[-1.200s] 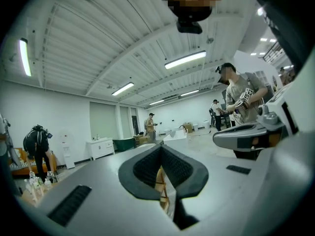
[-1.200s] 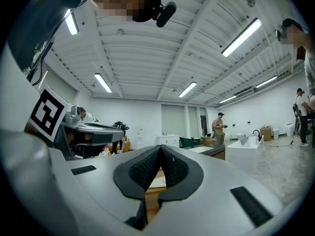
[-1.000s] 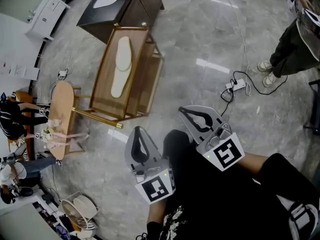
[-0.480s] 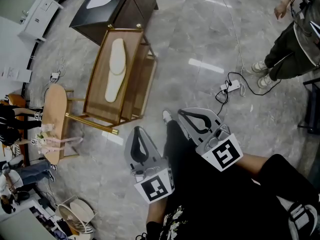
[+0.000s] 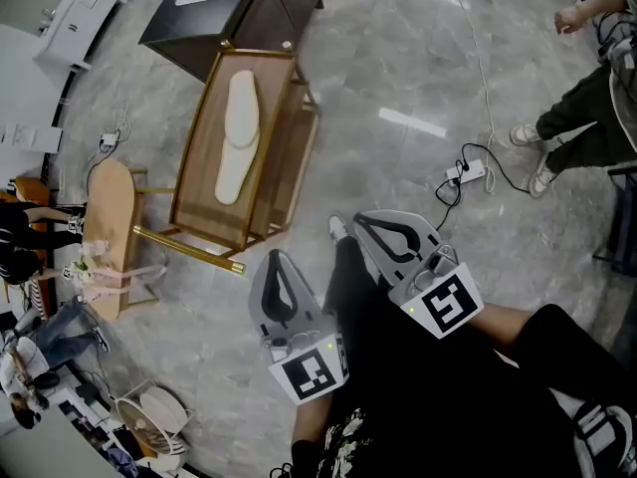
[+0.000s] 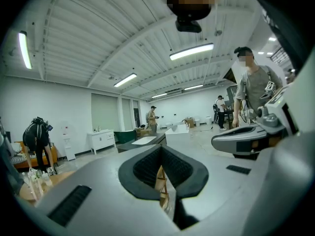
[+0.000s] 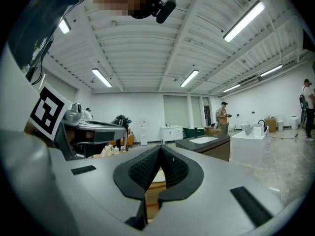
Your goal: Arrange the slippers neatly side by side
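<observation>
Two cream slippers lie end to end and overlapping on a wooden rack (image 5: 204, 210) at the upper left of the head view: one slipper (image 5: 242, 108) farther away, the other slipper (image 5: 230, 174) nearer. My left gripper (image 5: 277, 259) is shut and empty, held close to my body, short of the rack's near corner. My right gripper (image 5: 364, 218) is also shut and empty, to the right of the rack. In the left gripper view the left gripper (image 6: 160, 149) has its jaws together, with a sliver of the rack behind them. The right gripper (image 7: 159, 148) looks the same in its own view.
A dark cabinet (image 5: 249, 8) with a white top stands beyond the rack. A small oval wooden table (image 5: 107, 227) is to its left. A power strip (image 5: 468, 173) with cables lies on the marble floor at right, near a standing person's legs (image 5: 582, 108). My foot (image 5: 338, 230) shows between the grippers.
Both grippers stay shut in the same place. The view has shifted a little, my foot has come forward beside the right gripper, and the person at right has shifted.
</observation>
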Demonstrator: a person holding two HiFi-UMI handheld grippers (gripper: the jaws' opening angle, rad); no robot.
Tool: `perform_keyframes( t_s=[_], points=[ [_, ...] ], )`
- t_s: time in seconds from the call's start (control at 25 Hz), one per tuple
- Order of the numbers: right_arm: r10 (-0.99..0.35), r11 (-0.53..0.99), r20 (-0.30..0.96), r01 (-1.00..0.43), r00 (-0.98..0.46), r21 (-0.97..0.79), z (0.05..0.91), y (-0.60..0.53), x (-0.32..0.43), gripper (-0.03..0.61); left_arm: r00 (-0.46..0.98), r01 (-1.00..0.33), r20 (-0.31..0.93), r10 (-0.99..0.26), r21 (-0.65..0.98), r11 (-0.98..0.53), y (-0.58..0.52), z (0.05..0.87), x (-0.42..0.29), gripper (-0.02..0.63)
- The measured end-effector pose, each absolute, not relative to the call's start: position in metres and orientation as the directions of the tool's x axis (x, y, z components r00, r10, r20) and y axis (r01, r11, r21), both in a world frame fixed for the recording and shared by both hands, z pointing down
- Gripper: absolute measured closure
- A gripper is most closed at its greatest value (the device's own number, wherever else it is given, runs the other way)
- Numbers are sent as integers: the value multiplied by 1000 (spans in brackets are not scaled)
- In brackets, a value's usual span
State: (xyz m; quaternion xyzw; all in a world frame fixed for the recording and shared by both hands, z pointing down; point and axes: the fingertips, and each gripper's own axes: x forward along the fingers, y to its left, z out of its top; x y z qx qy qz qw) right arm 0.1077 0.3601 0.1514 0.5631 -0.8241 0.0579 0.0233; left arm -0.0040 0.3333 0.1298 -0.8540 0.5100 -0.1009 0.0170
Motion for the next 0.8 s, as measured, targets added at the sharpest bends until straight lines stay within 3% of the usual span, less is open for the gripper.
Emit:
perform_keyframes(
  t_s=[0.8],
  points=[
    [-940, 323, 111, -946, -324, -26, 142, 256, 105, 580, 497, -848, 153, -854, -121, -516, 226, 125, -12, 611]
  ],
)
